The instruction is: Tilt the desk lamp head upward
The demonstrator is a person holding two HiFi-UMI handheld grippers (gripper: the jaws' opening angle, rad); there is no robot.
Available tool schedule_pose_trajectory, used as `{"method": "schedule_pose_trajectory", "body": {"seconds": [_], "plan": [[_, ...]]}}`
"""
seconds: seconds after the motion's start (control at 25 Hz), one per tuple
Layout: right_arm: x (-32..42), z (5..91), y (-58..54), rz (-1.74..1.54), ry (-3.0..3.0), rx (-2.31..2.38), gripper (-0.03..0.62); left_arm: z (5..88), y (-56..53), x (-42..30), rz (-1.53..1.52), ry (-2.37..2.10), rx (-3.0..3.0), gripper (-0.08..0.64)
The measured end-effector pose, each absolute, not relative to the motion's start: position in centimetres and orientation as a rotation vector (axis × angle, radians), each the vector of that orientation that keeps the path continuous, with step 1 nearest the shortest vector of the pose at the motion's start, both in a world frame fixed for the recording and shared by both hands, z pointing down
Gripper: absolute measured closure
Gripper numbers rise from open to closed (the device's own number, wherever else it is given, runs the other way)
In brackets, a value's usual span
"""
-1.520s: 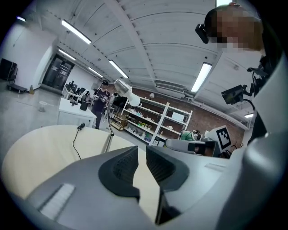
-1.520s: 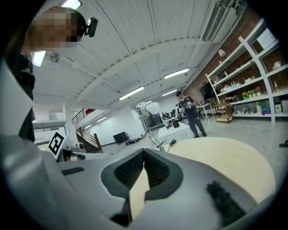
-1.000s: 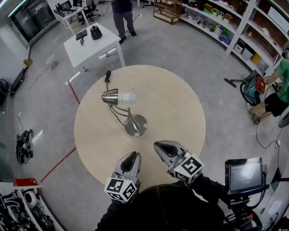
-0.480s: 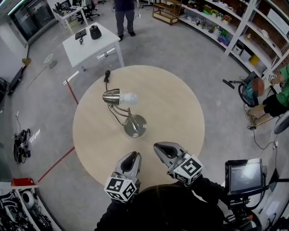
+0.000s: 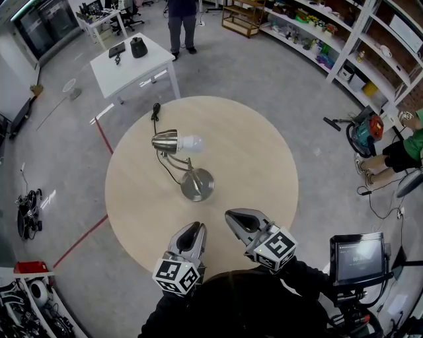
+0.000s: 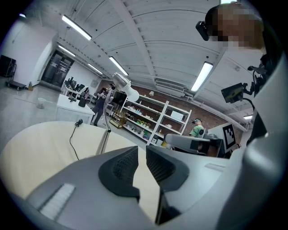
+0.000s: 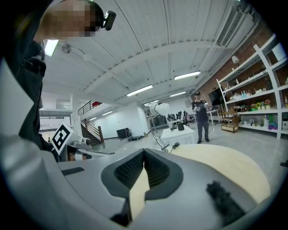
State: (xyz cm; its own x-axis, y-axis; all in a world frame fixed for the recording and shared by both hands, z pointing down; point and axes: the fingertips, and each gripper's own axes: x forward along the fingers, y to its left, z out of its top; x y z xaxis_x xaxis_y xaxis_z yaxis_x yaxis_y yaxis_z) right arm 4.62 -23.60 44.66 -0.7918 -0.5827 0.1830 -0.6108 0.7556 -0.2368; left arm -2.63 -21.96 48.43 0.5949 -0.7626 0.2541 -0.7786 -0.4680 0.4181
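A silver desk lamp (image 5: pixel 165 141) stands left of centre on the round wooden table (image 5: pixel 258 152). Its white bulb (image 5: pixel 190 142) points right, roughly level, and its round base (image 5: pixel 197 184) sits nearer me. Both grippers hover over the table's near edge, well short of the lamp. My left gripper (image 5: pixel 193 230) has a narrow gap between its jaws and holds nothing. My right gripper (image 5: pixel 235 216) is shut and empty. The left gripper view shows the lamp head (image 6: pixel 120 82) ahead and above; the right gripper view shows the lamp (image 7: pixel 157 109) beyond the closed fingertips.
The lamp's black cord and plug (image 5: pixel 156 111) trail to the table's far edge. A white table (image 5: pixel 132 63) with dark items stands beyond, and a person (image 5: pixel 182 20) stands behind it. Shelves (image 5: pixel 344 39) line the right wall. A monitor (image 5: pixel 357 257) sits at my right.
Neither gripper nor the lamp has moved. The head view has drifted slightly, and the people in the background have shifted a little.
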Motion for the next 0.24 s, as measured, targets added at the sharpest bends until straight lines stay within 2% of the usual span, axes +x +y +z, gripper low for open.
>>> {"method": "schedule_pose_trajectory", "body": {"seconds": [0.24], "plan": [[4.34, 44.60, -23.28, 0.438, -2.850, 0.980, 0.586, 48.24, -21.75, -2.97, 0.042, -1.216, 2.331, 0.499]]}}
